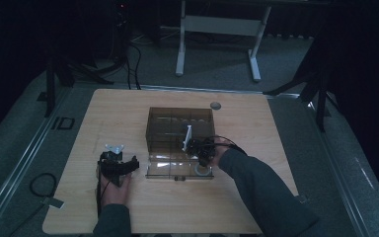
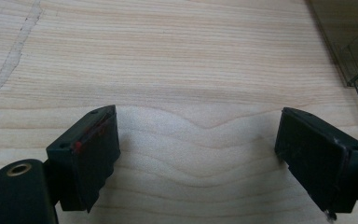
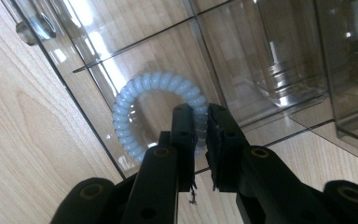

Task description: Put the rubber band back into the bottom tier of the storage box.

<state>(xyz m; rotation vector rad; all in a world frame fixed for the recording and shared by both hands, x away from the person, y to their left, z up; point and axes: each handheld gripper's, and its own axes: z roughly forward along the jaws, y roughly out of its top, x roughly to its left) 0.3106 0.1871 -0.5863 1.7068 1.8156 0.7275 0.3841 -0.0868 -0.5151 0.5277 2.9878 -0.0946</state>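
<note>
— On the near left of the table (image 1: 128,217), what have you got?

— My left gripper (image 1: 119,167), resting low over the bare wood with the hand (image 1: 114,192) behind it. Through the left gripper view I see its jaws standing wide apart with nothing between them — just woodgrain underneath, and a pale scuff mark (image 2: 14,51) off at the far left of that view. A corner of the smoky box (image 2: 354,42) edges in at the upper right there.

— And moving toward the middle?

— From the high view, a brown see-through plastic box (image 1: 180,129) sits at the centre of the table, with its lid (image 1: 177,170) folded flat toward me on the near side. Thin dividers split the box into compartments. Something white stands upright at its right side, though I cannot tell what it is.

— Your right side?

— My right gripper (image 1: 197,147) reaches in from the right, over the near right corner of the box where it meets the open lid; my sleeve (image 1: 261,187) runs back to the near right edge. The right gripper view shows a pale blue coiled hair tie (image 3: 135,116) lying on the clear plastic, and my jaws are closed on the ring's near right side, pinching the coil between them. A small latch (image 3: 35,25) sits at the panel's edge, upper left of that view.

— Anything farther out?

— A round grommet (image 1: 215,105) near the table's far edge, right of the box.
</note>
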